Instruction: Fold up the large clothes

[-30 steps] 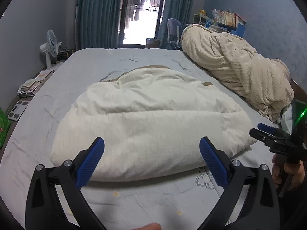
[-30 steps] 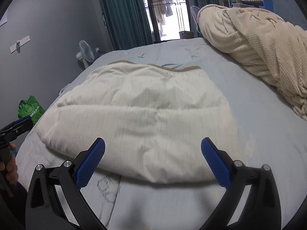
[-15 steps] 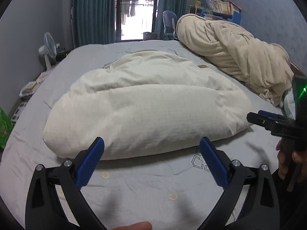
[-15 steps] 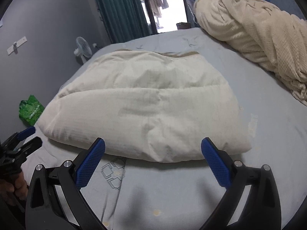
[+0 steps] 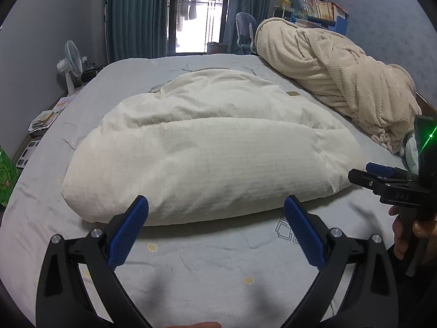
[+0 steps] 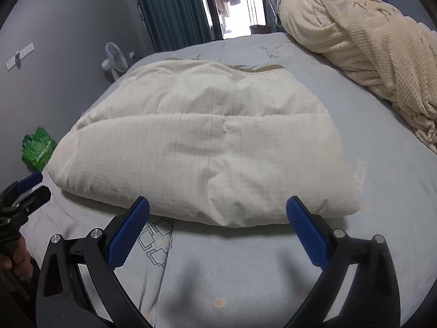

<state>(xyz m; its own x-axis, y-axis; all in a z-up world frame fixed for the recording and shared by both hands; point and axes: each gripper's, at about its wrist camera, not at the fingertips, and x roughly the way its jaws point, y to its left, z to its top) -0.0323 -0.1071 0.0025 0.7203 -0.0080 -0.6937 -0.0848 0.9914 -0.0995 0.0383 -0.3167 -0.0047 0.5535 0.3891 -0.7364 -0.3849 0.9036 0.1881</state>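
Cream puffy cloth [image 5: 207, 158], big and soft, in the middle of both frames, flat on the grey bed sheet [image 5: 218, 268]. Looks folded over once, with a thick round edge on the near side. Seems to be a pause between 2 folds.

Left gripper [image 5: 216, 205] at the bottom of its frame, fingers spread wide, holding nothing, just short of the near edge. Right gripper [image 6: 218, 205] the same: spread wide, nothing in it, near the cloth's lower right corner.

Next, most likely: reach down, pinch the cloth with each gripper, lift and bring it over for 1 more fold. Calls for a deep bite into such thick stuff.

Hard to tell what kind of clothing: no sleeves or collar in sight. Far edge partly hidden behind the hump. Fluffy blanket [image 5: 341, 82] at the upper right, apart from the cloth.
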